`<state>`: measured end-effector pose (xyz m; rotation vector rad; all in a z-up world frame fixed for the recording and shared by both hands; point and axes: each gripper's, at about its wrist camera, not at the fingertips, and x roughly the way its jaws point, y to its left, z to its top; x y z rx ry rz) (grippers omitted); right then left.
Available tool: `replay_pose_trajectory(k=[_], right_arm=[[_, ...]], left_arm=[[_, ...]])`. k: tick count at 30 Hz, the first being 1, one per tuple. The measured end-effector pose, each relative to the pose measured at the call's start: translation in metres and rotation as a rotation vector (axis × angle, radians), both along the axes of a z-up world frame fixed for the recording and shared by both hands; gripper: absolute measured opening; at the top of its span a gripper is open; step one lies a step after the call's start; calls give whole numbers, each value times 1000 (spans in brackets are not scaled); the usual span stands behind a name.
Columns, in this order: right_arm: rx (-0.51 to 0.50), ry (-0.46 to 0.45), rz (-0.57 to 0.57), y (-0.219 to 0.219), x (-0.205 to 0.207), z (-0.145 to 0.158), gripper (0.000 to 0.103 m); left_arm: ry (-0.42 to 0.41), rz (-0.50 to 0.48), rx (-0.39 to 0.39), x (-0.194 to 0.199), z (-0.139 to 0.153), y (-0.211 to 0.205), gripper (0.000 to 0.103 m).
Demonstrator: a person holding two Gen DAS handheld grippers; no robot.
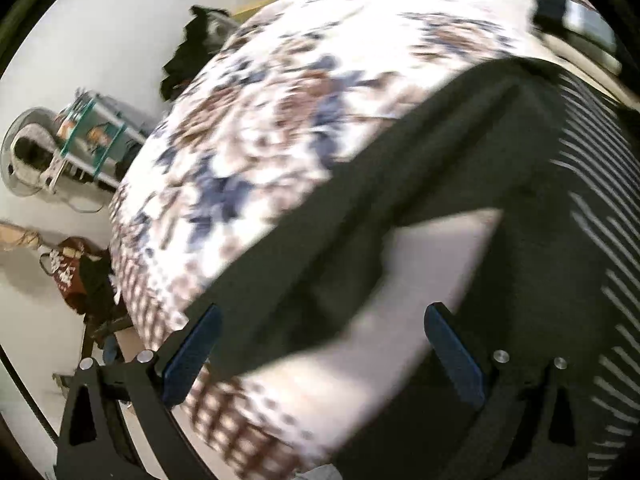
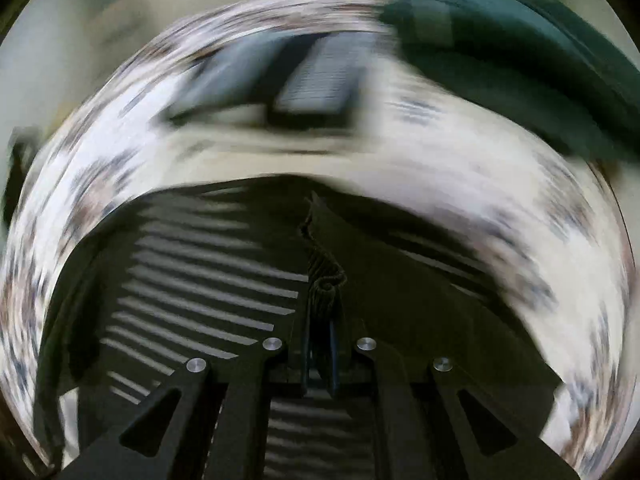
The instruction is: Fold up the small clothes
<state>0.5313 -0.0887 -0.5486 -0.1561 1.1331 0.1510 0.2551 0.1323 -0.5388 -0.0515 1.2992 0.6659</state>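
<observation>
A dark garment with thin white stripes (image 1: 532,208) lies on the floral bedspread (image 1: 248,128). My left gripper (image 1: 324,356) hovers over its near edge, open, with its blue pads (image 1: 192,356) wide apart and nothing pinched between them. In the right wrist view the same striped garment (image 2: 208,280) fills the lower half. My right gripper (image 2: 323,316) is shut on a bunched fold of its dark edge (image 2: 326,276), which stands up just past the fingertips. Both views are blurred by motion.
Folded grey and striped clothes (image 2: 316,76) lie on the bed beyond the garment, with a teal cloth (image 2: 520,64) at the back right. Past the bed's left edge are a dark clothes heap (image 1: 192,52), a shelf rack (image 1: 96,132), a fan (image 1: 28,152) and a red bag (image 1: 68,272).
</observation>
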Motion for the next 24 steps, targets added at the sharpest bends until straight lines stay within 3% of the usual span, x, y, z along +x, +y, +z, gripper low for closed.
replay_pose_trajectory(k=[5,8,9,11,13,15,19,24], right_arm=[[-112,45,340,184,-18,-47,7],[-179,97,398,222,-40,-66,8],[-172,141,375,220,-41,-71,9],[-51,229,278,198,-43,-68,9],[70,303,162,160,-49,-57,24],[179,347,54,116,-62,-43,54],[292,425,-131,27,-93,-33,58],[270,479,-259,-36,-137,-45,62]], left_arm=[[-9,80,9,-22,4,67,103],[-9,111,-2,-35,5,98,103],[-10,120,-19,-40,5,107,103],[-13,132,-64,-50,4,123,103],[-18,141,-134,-60,3,136,103],[-30,159,-203,-73,1,149,103],[-33,187,-308,-92,-13,160,103],[-19,294,-523,-101,-59,175,101]])
